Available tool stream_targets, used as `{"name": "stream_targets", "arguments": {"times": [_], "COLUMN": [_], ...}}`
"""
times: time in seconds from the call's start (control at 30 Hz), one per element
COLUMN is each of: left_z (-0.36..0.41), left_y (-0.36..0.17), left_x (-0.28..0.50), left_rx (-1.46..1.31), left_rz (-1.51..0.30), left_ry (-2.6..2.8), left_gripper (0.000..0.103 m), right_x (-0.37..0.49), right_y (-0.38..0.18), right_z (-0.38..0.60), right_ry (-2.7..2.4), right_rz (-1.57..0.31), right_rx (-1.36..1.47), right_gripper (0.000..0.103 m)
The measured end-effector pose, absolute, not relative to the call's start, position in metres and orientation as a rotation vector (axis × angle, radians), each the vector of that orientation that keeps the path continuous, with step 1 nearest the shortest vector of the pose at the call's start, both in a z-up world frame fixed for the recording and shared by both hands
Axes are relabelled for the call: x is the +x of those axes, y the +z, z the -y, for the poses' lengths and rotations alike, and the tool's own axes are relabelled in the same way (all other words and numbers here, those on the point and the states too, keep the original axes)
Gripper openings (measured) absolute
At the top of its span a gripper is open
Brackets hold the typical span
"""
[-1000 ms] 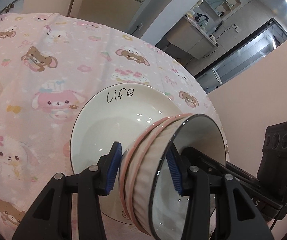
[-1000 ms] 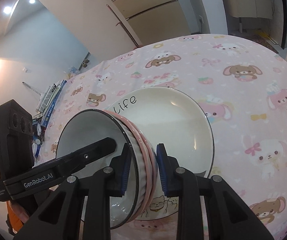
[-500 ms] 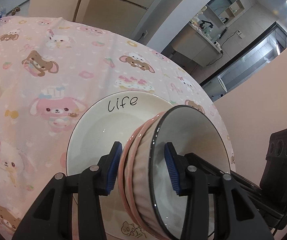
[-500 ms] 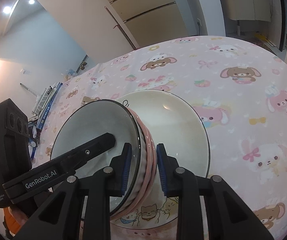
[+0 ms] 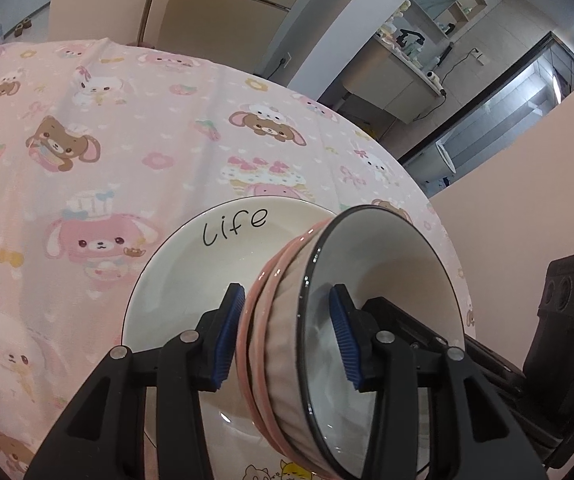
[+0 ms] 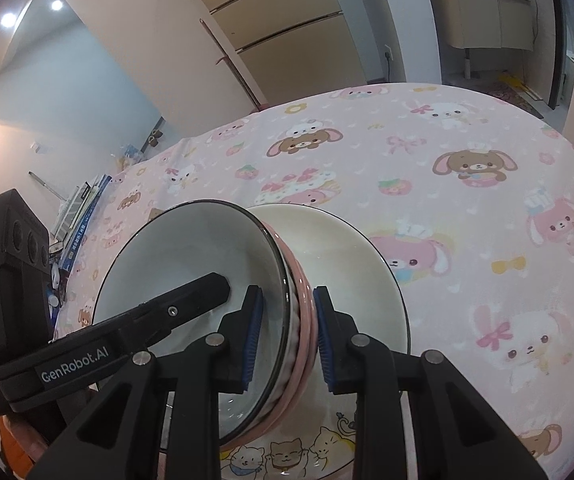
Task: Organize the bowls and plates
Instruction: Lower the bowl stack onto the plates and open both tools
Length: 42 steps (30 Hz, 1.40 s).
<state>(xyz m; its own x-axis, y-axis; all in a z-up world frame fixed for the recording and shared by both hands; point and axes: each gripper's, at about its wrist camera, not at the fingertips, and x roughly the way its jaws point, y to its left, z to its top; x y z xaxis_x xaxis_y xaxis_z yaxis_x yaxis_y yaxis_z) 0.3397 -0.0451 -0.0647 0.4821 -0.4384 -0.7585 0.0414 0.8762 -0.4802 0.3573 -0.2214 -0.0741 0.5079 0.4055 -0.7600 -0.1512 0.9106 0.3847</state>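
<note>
1. Left gripper: jaws pinching the near wall of the bowl stack, one blue pad outside against the pink ribs, the other inside the top bowl.
2. Right gripper: likewise pressed onto the opposite wall of the bowl stack, one pad inside, one outside.
3. Location of the stack: held tipped on its side between the two grippers, mouth facing away from the white plate marked "Life", base toward it. It hangs over the plate's hollow; whether the lower rim touches the plate cannot be told.
4. Governing relation: the stack's axis runs roughly level, across the line between the grippers. In my judgement the coming move must swing that axis upright so the base meets the plate centre. Both grippers are equally near (each already holds the stack).
5. Count: one dark-rimmed bowl on top, at least two pink rims beneath it; the exact number nested is not clear. One white plate; a cat-printed plate shows under it.
6. Support: table with pink cartoon tablecloth.
</note>
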Motion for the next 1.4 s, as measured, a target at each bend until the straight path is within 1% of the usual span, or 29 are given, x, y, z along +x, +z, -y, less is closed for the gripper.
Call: {"name": "stream_targets", "arguments": {"times": [0.33,0.37,0.43,0.57,0.63,0.77,0.9,0.97,1.03,1.07,1.1,1.13,1.17,1.2,1.27,1.33,1.4], "left_z": [0.045,0.045,0.046,0.046,0.046,0.042,0.038,0.036,0.034,0.033,0.032,0.031,0.031,0.029,0.024,0.019,0.012], "left_y": [-0.064,-0.064,-0.06,-0.049,-0.049,-0.055,-0.042,-0.028,-0.012,-0.005,0.003,0.01,0.015,0.02,0.031,0.042,0.053], "left_x": [0.341,0.341,0.339,0.336,0.337,0.339,0.33,0.32,0.308,0.301,0.292,0.286,0.281,0.276,0.267,0.256,0.243], "left_rx": [-0.421,-0.421,-0.4,-0.366,-0.357,-0.386,-0.358,-0.318,-0.257,-0.23,-0.201,-0.174,-0.151,-0.137,-0.132,-0.136,-0.133], "left_rz": [-1.038,-1.037,-1.017,-0.977,-0.986,-1.013,-0.939,-0.856,-0.761,-0.714,-0.66,-0.621,-0.593,-0.572,-0.532,-0.483,-0.422], "left_ry": [-0.31,-0.31,-0.298,-0.279,-0.279,-0.28,-0.267,-0.249,-0.212,-0.198,-0.181,-0.166,-0.155,-0.147,-0.133,-0.128,-0.118], "left_gripper": [0.042,0.041,0.036,0.036,0.036,0.032,0.032,0.032,0.044,0.054,0.06,0.062,0.068,0.071,0.072,0.079,0.089], "right_x": [0.36,0.36,0.361,0.361,0.361,0.364,0.355,0.347,0.339,0.335,0.332,0.326,0.322,0.317,0.31,0.302,0.291], "right_y": [-0.073,-0.073,-0.074,-0.072,-0.072,-0.072,-0.053,-0.04,-0.028,-0.022,-0.018,-0.011,-0.007,-0.003,0.005,0.013,0.022], "right_z": [0.22,0.221,0.221,0.218,0.217,0.222,0.217,0.214,0.212,0.211,0.21,0.209,0.208,0.206,0.203,0.204,0.204], "right_ry": [0.34,0.342,0.341,0.33,0.326,0.335,0.301,0.283,0.275,0.272,0.267,0.254,0.245,0.237,0.233,0.227,0.217], "right_rz": [-1.003,-1.007,-1.007,-1.01,-1.017,-1.042,-0.951,-0.89,-0.836,-0.812,-0.794,-0.764,-0.747,-0.731,-0.715,-0.704,-0.676], "right_rx": [0.279,0.28,0.278,0.261,0.257,0.283,0.197,0.158,0.136,0.13,0.121,0.104,0.092,0.076,0.054,0.058,0.055], "right_gripper": [0.028,0.028,0.028,0.028,0.028,0.028,0.028,0.028,0.028,0.028,0.028,0.028,0.028,0.028,0.028,0.028,0.028]}}
